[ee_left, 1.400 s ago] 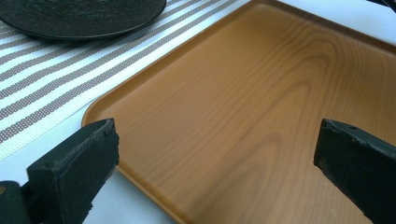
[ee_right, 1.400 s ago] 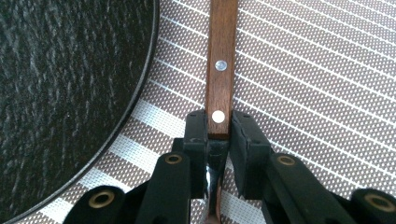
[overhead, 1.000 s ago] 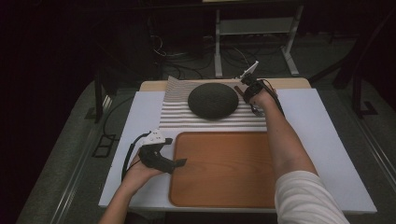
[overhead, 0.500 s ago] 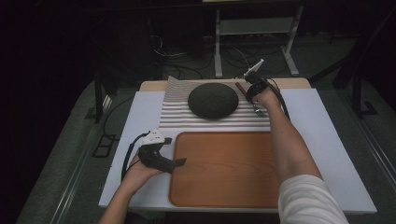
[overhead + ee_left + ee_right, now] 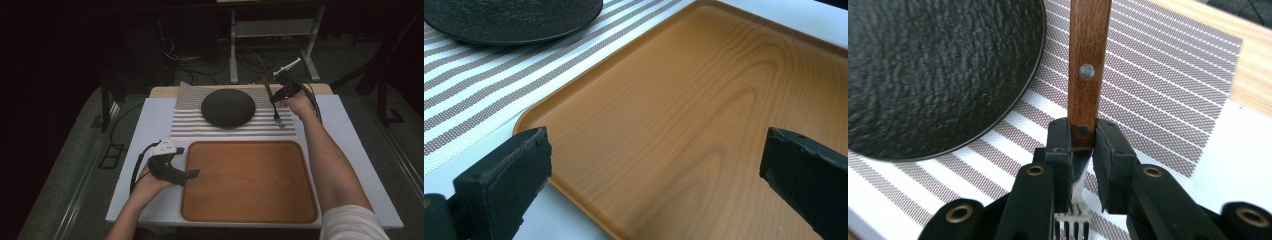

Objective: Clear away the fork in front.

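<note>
A fork (image 5: 274, 107) with a brown wooden handle (image 5: 1089, 50) hangs tines down above the striped placemat (image 5: 225, 131), just right of the black plate (image 5: 228, 107). My right gripper (image 5: 279, 96) is shut on it where the handle meets the metal. In the right gripper view the pads (image 5: 1108, 145) of that gripper (image 5: 1083, 137) squeeze the handle's lower end, and the tines (image 5: 1073, 227) show below. My left gripper (image 5: 189, 161) rests open at the left rim of the wooden tray (image 5: 250, 210). In its own view the gripper (image 5: 654, 150) has nothing between the jaws.
The tray (image 5: 704, 100) lies in front of the placemat (image 5: 484, 85) on a white table top (image 5: 150, 125). The plate (image 5: 933, 70) sits mid-mat, its rim (image 5: 509, 17) also in the left gripper view. A metal stand (image 5: 272, 30) and cables stand beyond the table.
The right hand has risen and drifted right, away from the plate's rim, lifting the fork clear of the mat. The left hand has stayed put.
</note>
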`<state>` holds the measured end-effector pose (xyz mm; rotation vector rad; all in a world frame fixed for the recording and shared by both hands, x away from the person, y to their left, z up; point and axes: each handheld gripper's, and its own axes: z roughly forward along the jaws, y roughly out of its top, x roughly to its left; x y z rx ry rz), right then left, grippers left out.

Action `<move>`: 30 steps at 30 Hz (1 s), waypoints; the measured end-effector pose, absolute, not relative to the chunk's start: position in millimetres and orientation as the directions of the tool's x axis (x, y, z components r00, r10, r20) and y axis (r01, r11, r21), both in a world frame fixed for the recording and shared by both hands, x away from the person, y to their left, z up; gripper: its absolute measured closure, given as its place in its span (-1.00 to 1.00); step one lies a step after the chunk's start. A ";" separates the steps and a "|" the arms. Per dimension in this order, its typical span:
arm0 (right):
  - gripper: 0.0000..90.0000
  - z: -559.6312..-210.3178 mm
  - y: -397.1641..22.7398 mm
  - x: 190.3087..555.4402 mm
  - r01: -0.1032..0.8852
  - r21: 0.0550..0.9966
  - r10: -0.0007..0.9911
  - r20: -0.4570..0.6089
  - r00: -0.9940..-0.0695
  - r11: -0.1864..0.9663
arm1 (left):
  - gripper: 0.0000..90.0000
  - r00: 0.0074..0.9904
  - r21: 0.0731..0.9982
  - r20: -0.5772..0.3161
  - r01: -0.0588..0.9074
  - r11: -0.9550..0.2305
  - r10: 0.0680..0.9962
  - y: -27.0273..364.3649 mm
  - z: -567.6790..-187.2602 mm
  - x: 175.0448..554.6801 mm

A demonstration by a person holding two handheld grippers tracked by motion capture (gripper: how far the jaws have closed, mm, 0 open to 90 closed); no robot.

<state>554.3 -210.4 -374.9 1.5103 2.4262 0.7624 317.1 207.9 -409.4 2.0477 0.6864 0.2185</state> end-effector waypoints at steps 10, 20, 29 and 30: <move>0.71 -348.8 -225.7 525.0 0.724 0.599 0.855 0.121 -0.504 0.342 | -1.00 0.831 0.827 -0.107 0.379 -0.415 0.546 205.6 -409.0 317.0; 0.71 -333.0 -239.1 477.3 0.645 0.692 0.798 0.168 -0.579 0.322 | -1.00 0.835 0.828 -0.098 0.370 -0.421 0.541 202.1 -408.9 316.4; 0.71 -330.9 -238.9 433.8 0.582 0.752 0.735 0.198 -0.648 0.311 | -1.00 0.836 0.832 -0.089 0.362 -0.421 0.542 201.3 -408.3 315.7; 0.71 -331.1 -238.4 429.6 0.571 0.761 0.732 0.194 -0.653 0.308 | -1.00 0.835 0.831 -0.089 0.363 -0.421 0.543 201.3 -408.4 315.7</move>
